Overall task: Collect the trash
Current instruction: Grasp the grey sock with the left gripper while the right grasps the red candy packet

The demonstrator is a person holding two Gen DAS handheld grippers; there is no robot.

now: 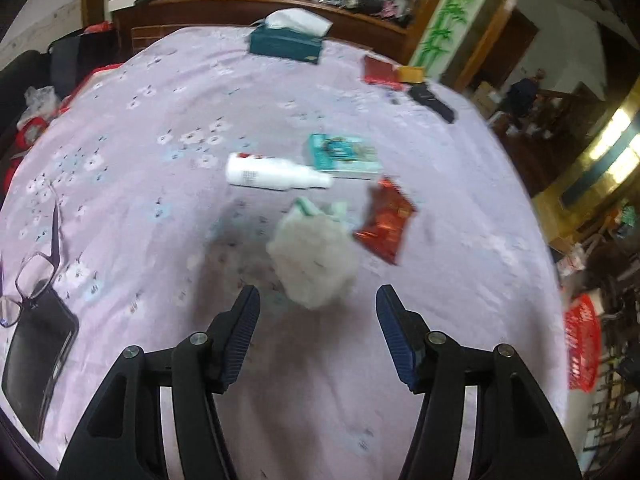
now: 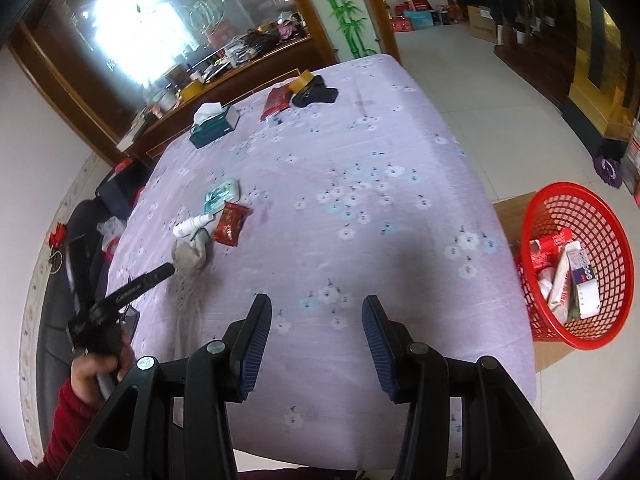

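On the lilac flowered tablecloth (image 1: 160, 100) lies a crumpled white tissue wad (image 1: 312, 256). My left gripper (image 1: 317, 295) is open just in front of it; the wad's near edge shows between the tips and the pads do not touch it. Behind the wad lie a red snack wrapper (image 1: 386, 220), a white bottle (image 1: 276, 172) on its side and a teal packet (image 1: 344, 156). In the right wrist view the left gripper (image 2: 160, 272) points at the wad (image 2: 190, 256). My right gripper (image 2: 316, 304) is open over bare cloth with nothing between its fingers. A red mesh basket (image 2: 540, 312) holding several wrappers stands on the floor to the right.
A teal tissue box (image 1: 286, 42), a red packet (image 1: 380, 72) and a black object (image 1: 432, 102) sit along the table's far side. Glasses (image 1: 36, 272) and a black phone (image 1: 38, 360) lie at the left edge. Cardboard (image 2: 516, 204) lies under the basket.
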